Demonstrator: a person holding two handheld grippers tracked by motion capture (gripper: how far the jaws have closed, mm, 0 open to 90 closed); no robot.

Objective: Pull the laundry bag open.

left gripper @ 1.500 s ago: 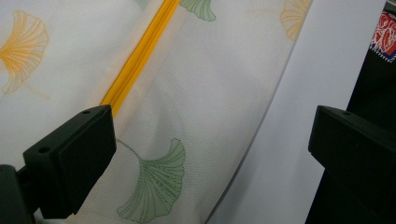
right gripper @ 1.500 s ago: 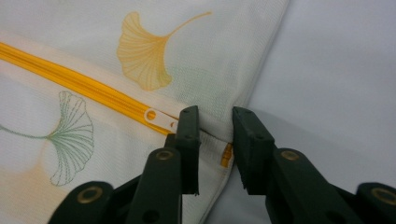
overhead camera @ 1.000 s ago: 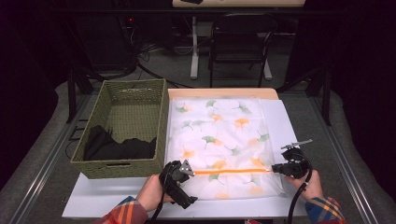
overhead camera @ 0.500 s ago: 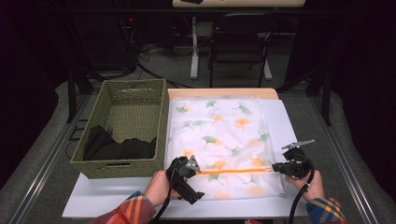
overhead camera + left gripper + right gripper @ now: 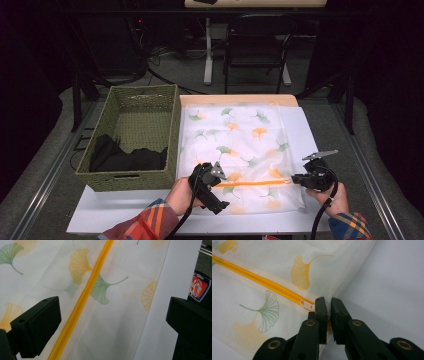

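Right gripper view: a white mesh laundry bag (image 5: pixel 287 277) printed w/ ginkgo leaves lies flat on a white counter (image 5: pixel 392 285). An orange zipper (image 5: pixel 259 280) runs across it to the bag's corner, where the right gripper (image 5: pixel 329 315) has its fingers clenched on the fabric edge, right beside the zipper's pull tab (image 5: pixel 307 304).

High view: the bag (image 5: pixel 240 150) covers the middle of the counter (image 5: pixel 150 220), zipper (image 5: pixel 255 183) near the person's edge. The left gripper (image 5: pixel 212 182) sits at the zipper's left end, fingers spread wide, grasping nothing. The right gripper (image 5: pixel 312 177) holds the far right end. A woven green basket (image 5: pixel 135 145) w/ dark clothing (image 5: pixel 125 157) inside stands just left of the bag.

Left gripper view: the released fingers (image 5: pixel 37 327) straddle the zipper (image 5: pixel 82 302) w/o touching it.

Risks, as I judge them: the mesh is thin and slippery, so the right pinch could slide off the corner if pulled. If the left fingers close on loose fabric instead of the zipper, the bag may bunch and drag across the counter, or the mesh could snag.

Hard to make out: whether the right fingers catch the pull tab itself or just cloth beside it. Whether the zipper is open or closed can't be told. Bag contents, if any, aren't visible. The basket's clothing is an indistinct dark heap.
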